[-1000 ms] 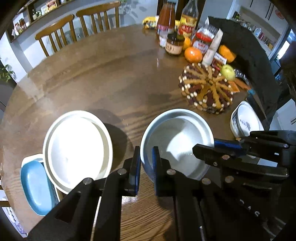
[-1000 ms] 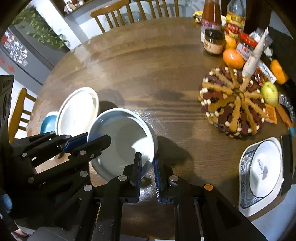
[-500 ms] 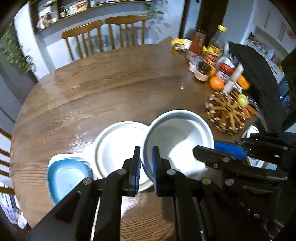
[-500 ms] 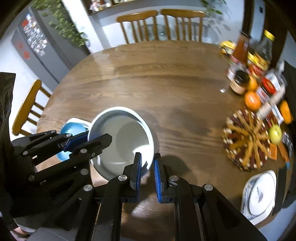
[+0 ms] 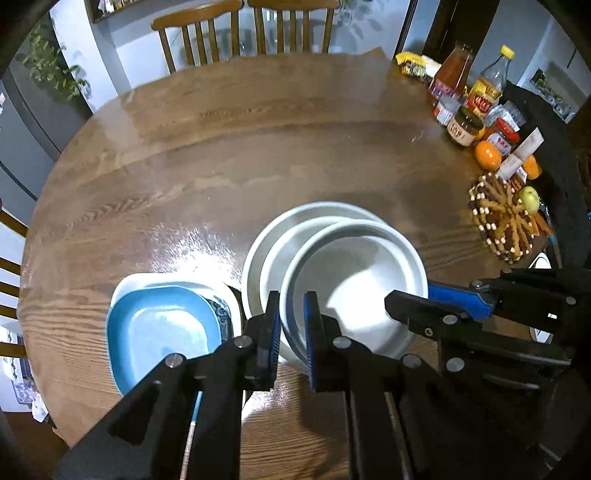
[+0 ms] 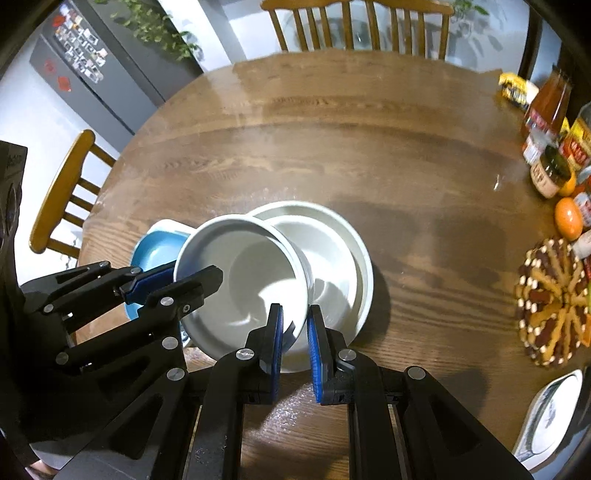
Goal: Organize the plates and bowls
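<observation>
Gripping the same white bowl [image 5: 354, 280] from two sides, the left gripper [image 5: 290, 325] clamps its near-left rim while the right gripper [image 6: 295, 336] clamps its near-right rim, each with the blue pads pressed on either face of the wall. The bowl hangs tilted above a wide white plate [image 6: 332, 229] that lies flat on the round wooden table [image 5: 258, 155], overlapping most of the plate's near part; whether bowl and plate touch cannot be told. Just left of the plate sits a blue square dish [image 5: 162, 332] stacked on a white patterned dish [image 5: 221, 306]. Far to the right stand a woven trivet [image 6: 554, 302], an orange [image 5: 487, 155], jars and sauce bottles [image 5: 450, 81]. Wooden chairs [image 6: 354, 26] line the table's far side.
</observation>
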`<state>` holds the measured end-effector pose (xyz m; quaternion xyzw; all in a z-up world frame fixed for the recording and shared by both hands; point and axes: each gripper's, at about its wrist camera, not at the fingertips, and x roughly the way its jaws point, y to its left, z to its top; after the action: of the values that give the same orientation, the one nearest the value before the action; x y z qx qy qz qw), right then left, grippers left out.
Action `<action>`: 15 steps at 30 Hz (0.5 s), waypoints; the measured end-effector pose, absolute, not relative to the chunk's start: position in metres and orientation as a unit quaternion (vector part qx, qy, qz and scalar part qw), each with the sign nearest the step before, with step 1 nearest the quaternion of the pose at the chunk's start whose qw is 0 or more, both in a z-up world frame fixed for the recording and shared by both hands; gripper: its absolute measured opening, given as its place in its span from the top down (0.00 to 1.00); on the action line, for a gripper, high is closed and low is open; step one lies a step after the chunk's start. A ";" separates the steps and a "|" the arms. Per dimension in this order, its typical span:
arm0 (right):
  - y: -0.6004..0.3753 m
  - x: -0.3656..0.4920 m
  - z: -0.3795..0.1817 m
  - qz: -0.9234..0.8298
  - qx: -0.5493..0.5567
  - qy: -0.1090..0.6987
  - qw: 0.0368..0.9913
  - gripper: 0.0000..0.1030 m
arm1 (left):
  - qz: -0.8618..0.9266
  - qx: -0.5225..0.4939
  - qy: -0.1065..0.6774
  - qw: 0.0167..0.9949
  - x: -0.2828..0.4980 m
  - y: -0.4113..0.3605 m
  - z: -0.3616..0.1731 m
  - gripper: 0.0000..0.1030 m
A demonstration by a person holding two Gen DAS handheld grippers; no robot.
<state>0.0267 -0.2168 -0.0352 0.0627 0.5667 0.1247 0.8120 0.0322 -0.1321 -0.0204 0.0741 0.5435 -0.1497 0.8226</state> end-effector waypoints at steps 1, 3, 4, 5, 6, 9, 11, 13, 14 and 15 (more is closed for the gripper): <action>-0.218 0.028 -0.039 0.124 0.063 0.570 0.810 0.86 | -0.150 0.074 0.548 0.820 0.035 -0.132 -0.024 0.91; -0.217 0.031 -0.043 0.121 0.062 0.575 0.807 0.86 | -0.150 0.075 0.554 0.816 0.040 -0.133 -0.030 0.90; -0.217 0.033 -0.046 0.120 0.062 0.578 0.805 0.86 | -0.150 0.074 0.557 0.813 0.042 -0.132 -0.033 0.91; -0.217 0.035 -0.048 0.119 0.065 0.581 0.802 0.86 | -0.150 0.074 0.560 0.811 0.044 -0.132 -0.035 0.91; -0.218 0.036 -0.049 0.118 0.065 0.584 0.801 0.86 | -0.150 0.073 0.564 0.809 0.045 -0.132 -0.037 0.91; -0.216 0.040 -0.054 0.118 0.064 0.592 0.795 0.86 | -0.150 0.072 0.571 0.804 0.048 -0.131 -0.043 0.91; -0.216 0.041 -0.057 0.118 0.065 0.595 0.792 0.86 | -0.149 0.070 0.574 0.802 0.050 -0.133 -0.045 0.91; -0.216 0.043 -0.059 0.117 0.065 0.598 0.791 0.86 | -0.150 0.069 0.577 0.800 0.052 -0.133 -0.048 0.91; -0.215 0.044 -0.060 0.117 0.065 0.599 0.790 0.86 | -0.149 0.069 0.578 0.799 0.053 -0.133 -0.049 0.91; -0.215 0.044 -0.061 0.117 0.066 0.599 0.790 0.86 | -0.149 0.071 0.577 0.800 0.053 -0.134 -0.050 0.91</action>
<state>0.0445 -0.2150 -0.0608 0.0662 0.5989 0.1166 0.7895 0.0531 -0.1336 -0.0496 0.0708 0.5773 -0.1488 0.7997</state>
